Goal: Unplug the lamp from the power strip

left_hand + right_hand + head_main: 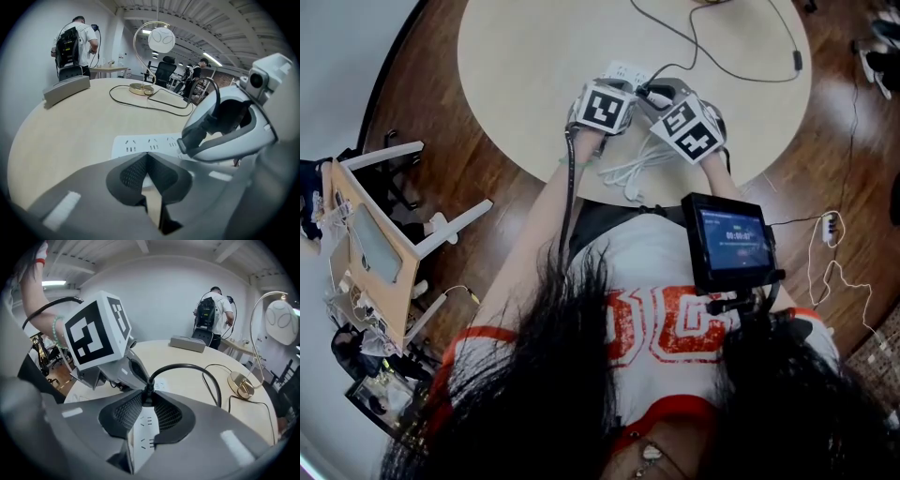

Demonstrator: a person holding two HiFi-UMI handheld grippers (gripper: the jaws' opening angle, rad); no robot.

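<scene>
You're seeing the white power strip (140,144) lying flat near the table's (70,136) close edge. The gold arched lamp (141,88) is standing upright at the table's far side, its black cord (187,365) arcing to the plug (146,389), which your right gripper (143,401) is pinching.

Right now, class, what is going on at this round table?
A person works two handheld grippers over a white power strip on the round table. The right gripper is clamped on the black plug at the strip; whether it is out of its socket is unclear. The left gripper, jaws together, sits at the strip's near edge. The lamp stands farther back, its cord running to that plug.
</scene>
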